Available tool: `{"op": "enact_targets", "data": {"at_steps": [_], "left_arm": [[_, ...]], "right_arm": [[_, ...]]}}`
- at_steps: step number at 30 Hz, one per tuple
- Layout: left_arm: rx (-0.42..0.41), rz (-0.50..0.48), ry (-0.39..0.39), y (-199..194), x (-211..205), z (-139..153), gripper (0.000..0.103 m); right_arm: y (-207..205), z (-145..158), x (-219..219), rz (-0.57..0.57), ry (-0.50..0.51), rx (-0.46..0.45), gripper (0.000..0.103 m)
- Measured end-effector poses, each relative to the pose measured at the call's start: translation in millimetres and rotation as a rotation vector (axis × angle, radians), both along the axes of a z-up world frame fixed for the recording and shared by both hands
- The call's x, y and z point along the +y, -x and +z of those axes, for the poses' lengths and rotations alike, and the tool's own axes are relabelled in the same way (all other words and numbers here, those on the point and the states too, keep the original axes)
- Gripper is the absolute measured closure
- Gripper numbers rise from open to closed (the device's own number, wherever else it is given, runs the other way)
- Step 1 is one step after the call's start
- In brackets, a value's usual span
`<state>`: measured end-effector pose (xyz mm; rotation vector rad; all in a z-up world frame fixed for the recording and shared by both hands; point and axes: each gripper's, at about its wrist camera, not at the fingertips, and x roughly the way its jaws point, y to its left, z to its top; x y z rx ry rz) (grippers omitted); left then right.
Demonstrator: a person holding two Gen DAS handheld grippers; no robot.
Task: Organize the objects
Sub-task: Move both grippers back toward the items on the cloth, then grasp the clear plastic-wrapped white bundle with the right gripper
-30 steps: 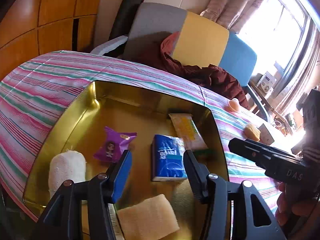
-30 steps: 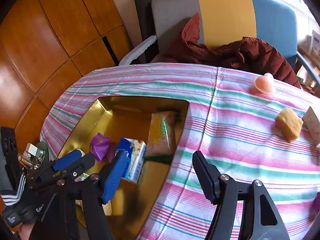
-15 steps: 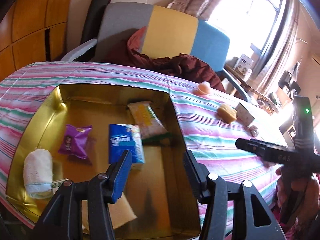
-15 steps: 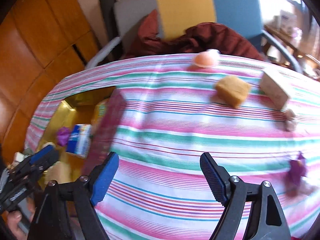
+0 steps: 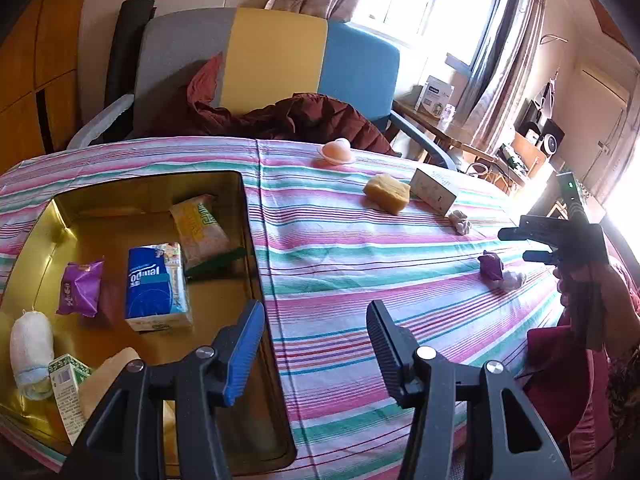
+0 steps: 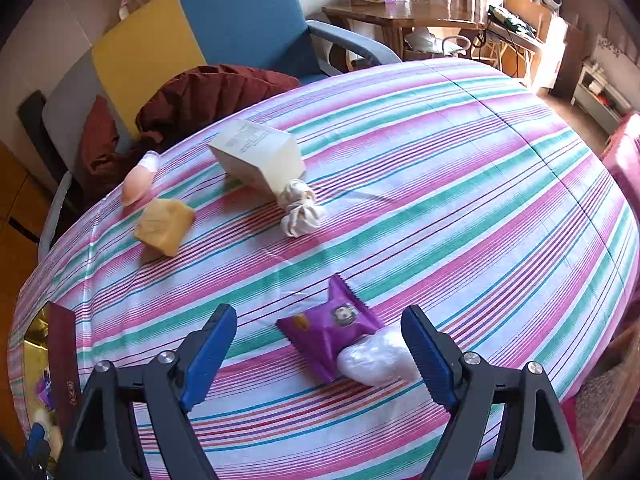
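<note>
At the left of the table, the gold tin [image 5: 248, 216] serves as the collection point. It already holds a rolled white cloth [image 5: 30, 344], a purple packet [image 5: 80, 288], a blue tissue pack [image 5: 156, 284] and a yellow snack bag [image 5: 202, 228], laid flat and side by side so that each stays reachable.

The left gripper [image 5: 316, 344] hangs over the tin's right wall and the striped tablecloth [image 5: 340, 248] beside it. Its jaws stand wide apart with nothing between them. This position appears to be a standby posture clear of the tin's contents.

Further right, the loose items lie on the cloth: a peach-coloured egg shape [image 6: 138, 180], a yellow sponge [image 6: 164, 224], a cream box [image 6: 260, 156] tipped on its side, and a knotted white rag [image 6: 300, 208] touching the box's end.

The right gripper [image 6: 318, 344] is spread wide and empty. A second purple packet [image 6: 332, 332] lies between its fingers, with a clear plastic wad [image 6: 376, 360] touching the packet's near edge. The alignment suggests this packet is the next pickup. The wad may get pinched along with it.
</note>
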<state>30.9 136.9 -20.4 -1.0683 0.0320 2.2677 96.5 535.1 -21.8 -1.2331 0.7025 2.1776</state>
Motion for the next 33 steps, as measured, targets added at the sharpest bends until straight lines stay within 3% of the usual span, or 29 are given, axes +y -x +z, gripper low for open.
{"op": "enact_targets", "data": {"at_steps": [8, 13, 16, 19, 22, 25, 30, 33], "left_arm": [[0.007, -0.049, 0.036, -12.1, 19.4, -3.2, 0.049], [0.010, -0.068, 0.045, -16.6, 26.5, -3.9, 0.049], [0.009, -0.076, 0.049, -18.9, 29.7, -4.9, 0.049], [0.005, -0.085, 0.045, -21.5, 30.6, -5.3, 0.049], [0.002, -0.092, 0.035, -22.4, 31.0, -5.6, 0.049], [-0.005, -0.100, 0.028, -23.6, 32.2, -6.4, 0.049], [-0.004, -0.114, 0.034, -27.5, 34.8, -5.9, 0.049], [0.001, -0.114, 0.039, -28.6, 34.7, -4.8, 0.049]], "right_arm": [[25.8, -38.6, 23.1, 0.070, 0.183, -0.035, 0.018], [37.4, -25.3, -10.1, 0.265, 0.371, 0.147, 0.019], [28.1, -2.2, -15.6, 0.247, 0.318, 0.188, 0.019], [16.8, 8.1, -7.3, 0.172, 0.152, 0.044, 0.019], [7.1, 4.3, 1.2, 0.150, 0.079, -0.085, 0.018], [-4.1, -8.0, 14.3, 0.169, 0.098, -0.183, 0.019], [-7.4, -20.4, 25.6, 0.149, 0.143, -0.181, 0.027], [0.8, -31.5, 24.6, 0.154, 0.146, -0.225, 0.033]]}}
